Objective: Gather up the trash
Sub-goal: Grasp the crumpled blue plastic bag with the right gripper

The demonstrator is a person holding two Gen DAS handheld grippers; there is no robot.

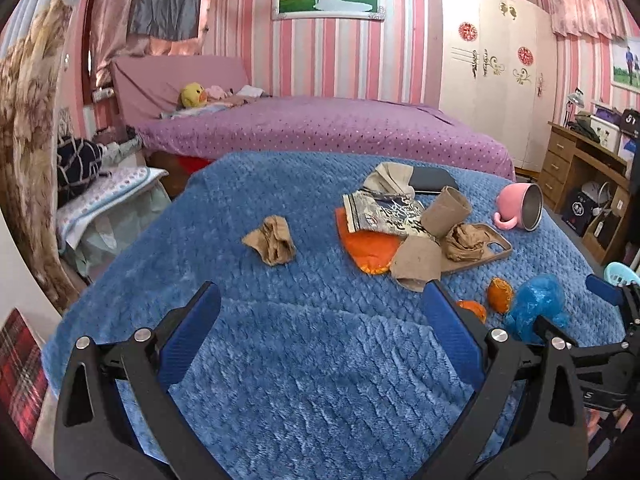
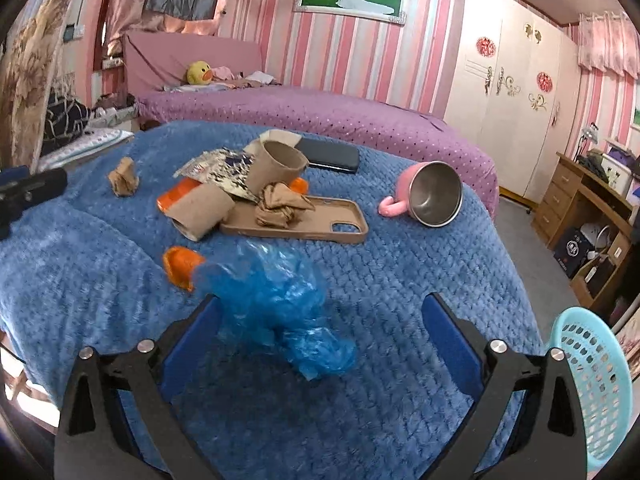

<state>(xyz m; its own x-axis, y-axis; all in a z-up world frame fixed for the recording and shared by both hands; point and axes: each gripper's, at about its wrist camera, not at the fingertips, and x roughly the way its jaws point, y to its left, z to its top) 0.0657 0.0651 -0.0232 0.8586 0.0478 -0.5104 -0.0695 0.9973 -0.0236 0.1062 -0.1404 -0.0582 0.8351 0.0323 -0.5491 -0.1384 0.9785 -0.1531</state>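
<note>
On the blue quilted blanket (image 2: 400,280) we count, from left to right, one crumpled brown paper wad (image 2: 123,178), two cardboard tubes (image 2: 200,210), one silver printed wrapper (image 2: 218,172), three pieces of orange peel (image 2: 180,266), one tan phone case (image 2: 316,226) carrying a second brown wad (image 2: 280,206), one dark phone (image 2: 330,155) and one tipped pink steel-lined mug (image 2: 430,196). Our left hand-held gripper (image 1: 320,300) hangs open over bare blanket. Our right hand-held gripper (image 2: 320,312) stands wide, the one crumpled blue plastic bag (image 2: 280,312) between its fingers, unpinched. One light-blue perforated basket (image 2: 592,392) sits far right.
</note>
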